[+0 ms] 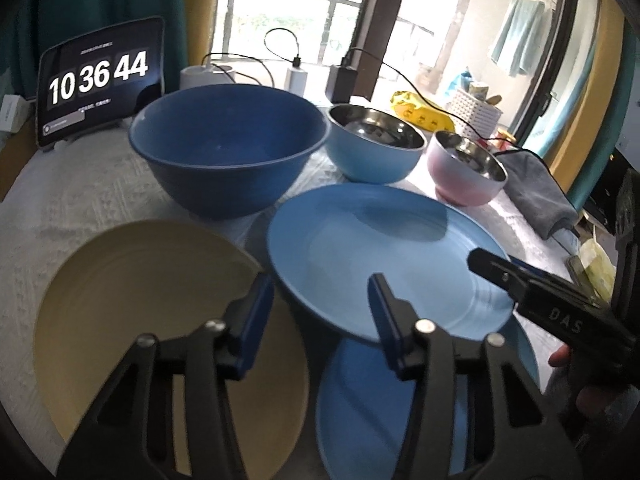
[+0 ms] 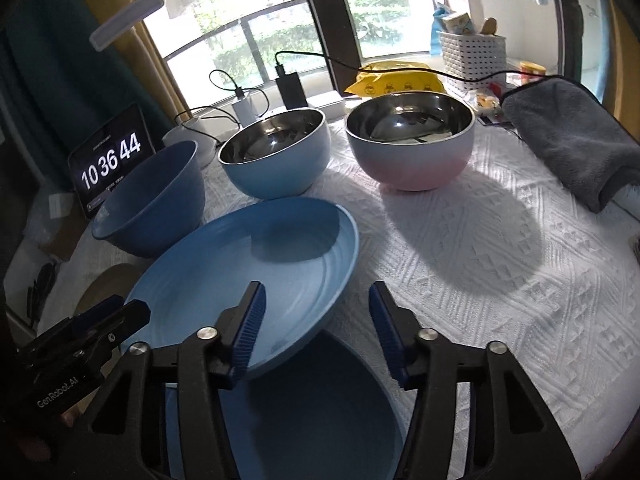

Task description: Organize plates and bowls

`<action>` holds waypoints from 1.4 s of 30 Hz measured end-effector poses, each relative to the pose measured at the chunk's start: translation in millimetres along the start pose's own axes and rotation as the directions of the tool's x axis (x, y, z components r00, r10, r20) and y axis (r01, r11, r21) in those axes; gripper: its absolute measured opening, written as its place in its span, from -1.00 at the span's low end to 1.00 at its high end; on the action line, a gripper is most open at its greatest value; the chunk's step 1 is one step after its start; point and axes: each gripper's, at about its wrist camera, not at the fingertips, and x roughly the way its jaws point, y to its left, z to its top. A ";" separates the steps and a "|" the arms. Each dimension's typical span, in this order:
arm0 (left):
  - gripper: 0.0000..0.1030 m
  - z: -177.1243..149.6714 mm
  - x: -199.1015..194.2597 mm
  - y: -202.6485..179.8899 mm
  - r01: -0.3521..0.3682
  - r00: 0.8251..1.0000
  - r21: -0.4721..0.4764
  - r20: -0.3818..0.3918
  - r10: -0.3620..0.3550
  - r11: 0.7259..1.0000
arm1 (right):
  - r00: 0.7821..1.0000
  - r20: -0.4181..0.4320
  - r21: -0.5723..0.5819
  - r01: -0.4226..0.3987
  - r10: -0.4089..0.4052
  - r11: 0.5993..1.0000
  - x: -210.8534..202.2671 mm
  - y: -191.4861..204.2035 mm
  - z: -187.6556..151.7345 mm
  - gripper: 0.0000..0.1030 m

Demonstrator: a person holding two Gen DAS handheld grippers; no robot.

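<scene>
Both tongs stand wide open with nothing between their blue pads. From the left wrist view, the left gripper (image 1: pixel 320 316) fills the bottom centre of the frame, its fingers straddling the near edge of a light blue plate (image 1: pixel 380 256) that sits tilted, its near rim raised over a darker blue plate (image 1: pixel 360 420) lying flat at lower right. From the right wrist view, the right gripper (image 2: pixel 316 320) sits at bottom centre, its left pad (image 2: pixel 250 328) just beside the tilted plate's rim; whether it touches cannot be told.

Largest of the crockery, the beige plate (image 1: pixel 160 320) lies flat at the lower left of the left view, beside the two blue plates. Behind it, at centre left, stands the dark blue bowl (image 1: pixel 228 148). To its right come a light blue steel-lined bowl (image 1: pixel 374 144) and then a smaller pink steel-lined bowl (image 1: pixel 466 168), all upright in a row on the white textured tablecloth (image 2: pixel 480 280).

A grey towel (image 2: pixel 572 136) lies folded at the upper right of the right view. A tablet (image 1: pixel 100 80) at upper left of the left view reads 10 36 44.
</scene>
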 end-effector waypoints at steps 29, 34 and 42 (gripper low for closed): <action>-0.23 -6.7 -32.1 2.7 0.011 0.999 -0.030 0.043 -0.010 0.999 | 0.999 0.037 -0.034 0.024 -0.023 0.999 -21.0 11.7 -4.2 -0.17; -0.23 -9.3 -43.0 4.6 0.018 0.998 -0.036 0.055 -0.016 0.999 | 0.999 0.046 -0.043 0.028 -0.026 0.999 -29.7 18.2 -6.0 -0.17; -0.23 -15.7 -64.1 8.8 0.025 0.996 -0.039 0.088 -0.022 0.999 | 0.998 0.061 -0.059 0.031 -0.028 0.998 -45.6 31.4 -13.3 -0.17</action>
